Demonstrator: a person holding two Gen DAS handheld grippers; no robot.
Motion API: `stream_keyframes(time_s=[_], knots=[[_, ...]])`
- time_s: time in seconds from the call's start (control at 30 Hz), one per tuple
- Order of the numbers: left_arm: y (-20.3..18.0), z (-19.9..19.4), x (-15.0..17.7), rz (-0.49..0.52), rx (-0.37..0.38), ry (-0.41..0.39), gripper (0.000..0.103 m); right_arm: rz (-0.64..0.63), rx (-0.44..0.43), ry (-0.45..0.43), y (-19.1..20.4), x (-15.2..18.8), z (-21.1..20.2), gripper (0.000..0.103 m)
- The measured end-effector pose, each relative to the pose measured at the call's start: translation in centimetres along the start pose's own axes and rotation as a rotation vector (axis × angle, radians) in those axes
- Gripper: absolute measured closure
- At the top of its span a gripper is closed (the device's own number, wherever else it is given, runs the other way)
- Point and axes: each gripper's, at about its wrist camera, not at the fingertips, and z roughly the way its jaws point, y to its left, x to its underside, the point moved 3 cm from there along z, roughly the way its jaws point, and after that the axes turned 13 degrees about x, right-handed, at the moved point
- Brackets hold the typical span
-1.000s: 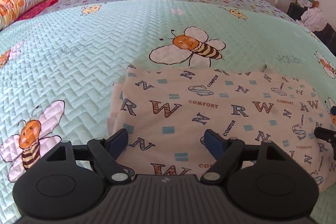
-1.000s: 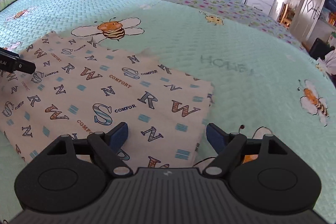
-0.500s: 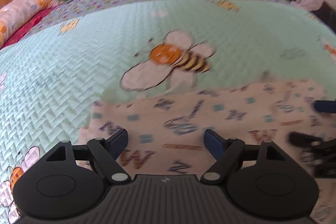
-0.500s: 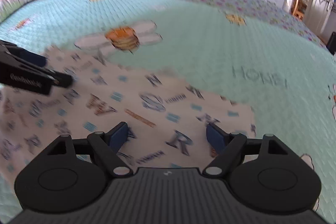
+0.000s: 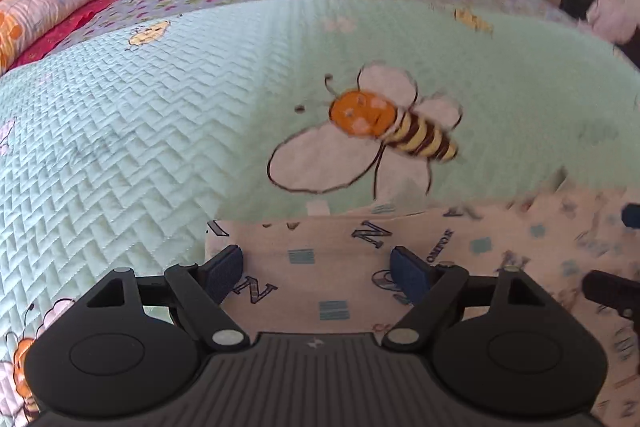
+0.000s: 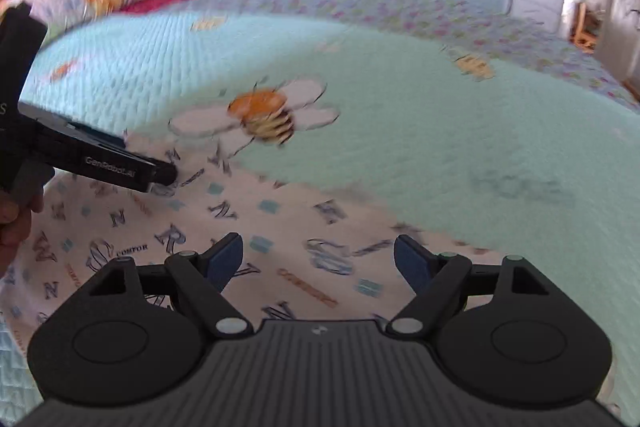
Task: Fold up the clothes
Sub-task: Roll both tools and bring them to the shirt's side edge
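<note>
Two handheld grippers over a bed, seen from their own wrist cameras. Cream garment [image 5: 340, 267] printed with letters and small blue squares, lying flat on a mint-green quilt [image 5: 140, 147] with bee pictures; one large bee [image 5: 384, 131] just beyond the cloth's far edge.

Left gripper [image 5: 318, 269] low over the garment's far left corner, jaws wide apart, nothing between the pads [image 5: 224, 267], cloth visible in the gap beneath. Right gripper [image 6: 318, 261] likewise spread wide and empty, over the far right part of the same cloth, near its far edge. Left gripper also visible at the left of the right wrist view, its dark finger [image 6: 120, 167] over the cloth. Part of a hand [image 6: 16, 223] at that view's left border.

Likely step: reaching for the far edge to start a fold. Best done by bringing each gripper to its own far corner, pinching only the cloth and not the quilt, gripping both at a matching distance from the ends, then lifting together and keeping the edge taut so the fold lands square.

Garment already looks partly folded into a rough rectangle. Long axis running left to right across the bed, far edge facing the bee, near edge hidden under the grippers. Which end is neck or hem: impossible to tell.
</note>
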Motion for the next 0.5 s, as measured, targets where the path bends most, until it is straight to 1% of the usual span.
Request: stream_keyframes(time_s=[0.03,0.07,0.1,0.13,0.17,0.2,0.27,0.33,0.43,0.5], knots=[[0.5,-0.4,0.0,-0.007,0.012,-0.008,0.019,0.014,-0.009,0.008,-0.5,0.2,0.6,0.021],[1.1,-1.1,0.0,-0.015,0.009,-0.016,0.020,0.031,-0.019,0.014,-1.0,0.5,1.2,0.020],[1.7,-1.8,0.0,-0.022,0.000,-0.026,0.020,0.047,-0.028,0.020,-1.6,0.7,1.8,0.020],[2.5,-2.7,0.0,-0.031,-0.025,-0.040,0.020,0.089,-0.015,0.025,-2.8,1.0,1.7,0.020],[3.5,-3.8,0.2,-0.048,-0.047,-0.058,0.020,0.120,0.012,0.031,-4.1,1.5,1.3,0.020],[4.4,-5.1,0.8,-0.083,-0.051,-0.079,0.020,0.151,0.040,0.036,-5.3,1.9,0.8,0.020],[6.2,-7.8,2.1,-0.168,-0.046,-0.121,0.020,0.188,0.098,0.033,-6.7,2.6,-0.9,0.020],[6.8,-10.4,4.6,-0.261,-0.012,-0.155,0.020,0.218,0.144,0.021,-7.6,3.3,-2.8,0.020],[7.0,-14.2,9.1,-0.423,0.061,-0.196,0.019,0.211,0.089,-0.012,-6.3,3.5,-5.8,0.020],[6.3,-16.1,12.1,-0.491,0.079,-0.204,0.019,0.191,0.037,-0.021,-4.7,3.1,-7.4,0.020]])
